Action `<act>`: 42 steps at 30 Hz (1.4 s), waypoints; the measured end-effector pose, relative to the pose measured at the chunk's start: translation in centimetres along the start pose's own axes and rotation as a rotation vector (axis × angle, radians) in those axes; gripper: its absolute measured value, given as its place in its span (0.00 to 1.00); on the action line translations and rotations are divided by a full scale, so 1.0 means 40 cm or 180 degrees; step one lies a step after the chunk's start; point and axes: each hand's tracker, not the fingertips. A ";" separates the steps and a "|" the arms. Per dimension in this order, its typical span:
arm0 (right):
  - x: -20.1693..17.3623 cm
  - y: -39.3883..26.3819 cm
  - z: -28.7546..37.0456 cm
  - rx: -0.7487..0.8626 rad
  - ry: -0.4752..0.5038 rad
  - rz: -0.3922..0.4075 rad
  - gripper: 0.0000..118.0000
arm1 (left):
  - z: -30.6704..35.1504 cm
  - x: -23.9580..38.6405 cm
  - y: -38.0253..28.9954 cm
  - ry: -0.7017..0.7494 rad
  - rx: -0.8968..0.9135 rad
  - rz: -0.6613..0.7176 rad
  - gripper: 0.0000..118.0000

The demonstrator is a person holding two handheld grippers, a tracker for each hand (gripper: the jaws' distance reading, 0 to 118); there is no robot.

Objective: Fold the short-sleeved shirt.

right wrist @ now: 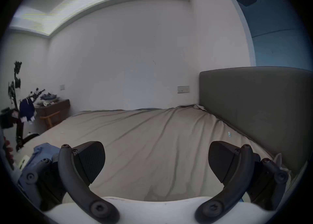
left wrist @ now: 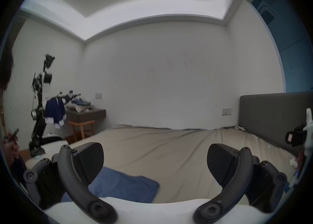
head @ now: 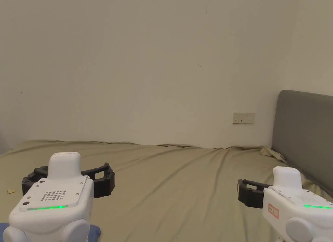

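Observation:
The blue short-sleeved shirt (left wrist: pixel 125 187) lies crumpled on the olive bed sheet (head: pixel 182 187), near the front edge. In the head view only a corner of the shirt (head: pixel 95 233) peeks out under my left gripper (head: pixel 70 172). In the left gripper view, the left gripper (left wrist: pixel 155 161) hovers just above the shirt, jaws spread wide and holding nothing. My right gripper (head: pixel 260 190) hangs over bare sheet near the headboard. In its own view the right gripper (right wrist: pixel 156 160) is open and holds nothing, with the shirt (right wrist: pixel 42 151) off to its left.
A grey headboard (head: pixel 305 138) bounds the bed on the right and a plain wall runs behind it. Left of the bed stand a small table piled with clothes (left wrist: pixel 86 114) and a dark equipment stand (left wrist: pixel 39 109). A hand (left wrist: pixel 11 144) shows at the far left.

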 end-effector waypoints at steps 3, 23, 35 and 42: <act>-0.004 -0.008 0.007 0.0009 0.0061 0.0000 1.00 | -0.006 0.000 -0.012 -0.0009 -0.0062 0.0017 1.00; -0.020 0.023 0.026 0.0055 0.0070 0.0086 1.00 | -0.014 -0.002 -0.010 -0.0046 -0.0111 -0.0042 1.00; -0.032 0.005 0.057 0.0080 0.0019 0.0340 0.03 | -0.012 0.022 -0.027 -0.0083 -0.0204 -0.0210 0.03; -0.052 0.010 0.072 0.0051 0.0155 0.0276 0.03 | -0.001 -0.019 -0.038 -0.0073 -0.0218 -0.0127 0.03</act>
